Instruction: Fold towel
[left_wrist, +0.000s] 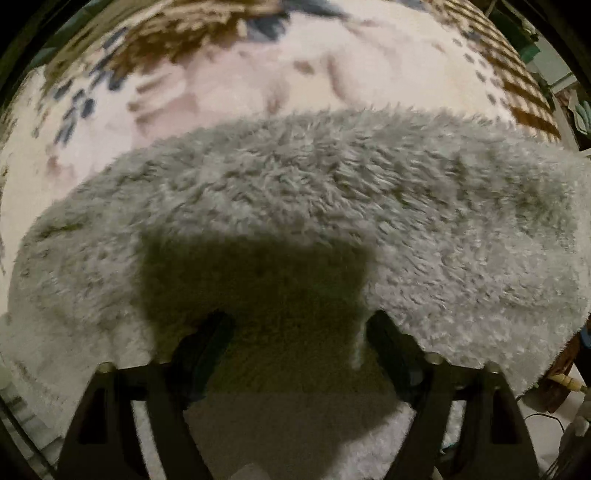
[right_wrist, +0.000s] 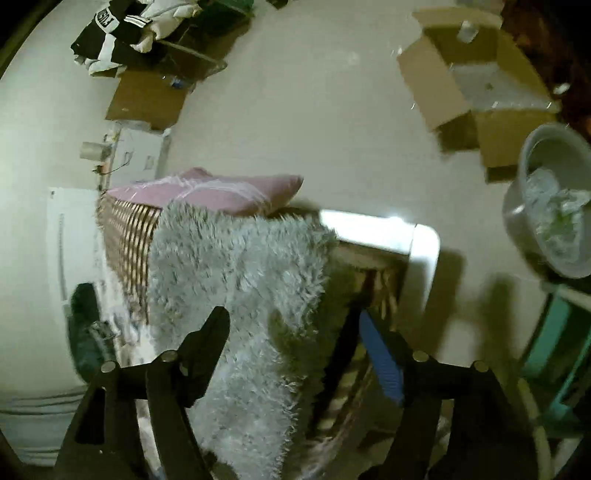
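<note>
A fluffy grey towel lies spread over a patterned bedspread and fills most of the left wrist view. My left gripper is open, low over the towel's near part, its fingers wide apart with pile between them and its shadow on the towel. In the right wrist view the towel hangs over the bed's side. My right gripper is open, its black fingers on either side of the hanging towel, and one carries a blue pad.
A pink pillow lies on the bed beyond the towel. The white bed frame runs to the right. On the floor are open cardboard boxes, a clothes pile, a grey basin and a teal stand.
</note>
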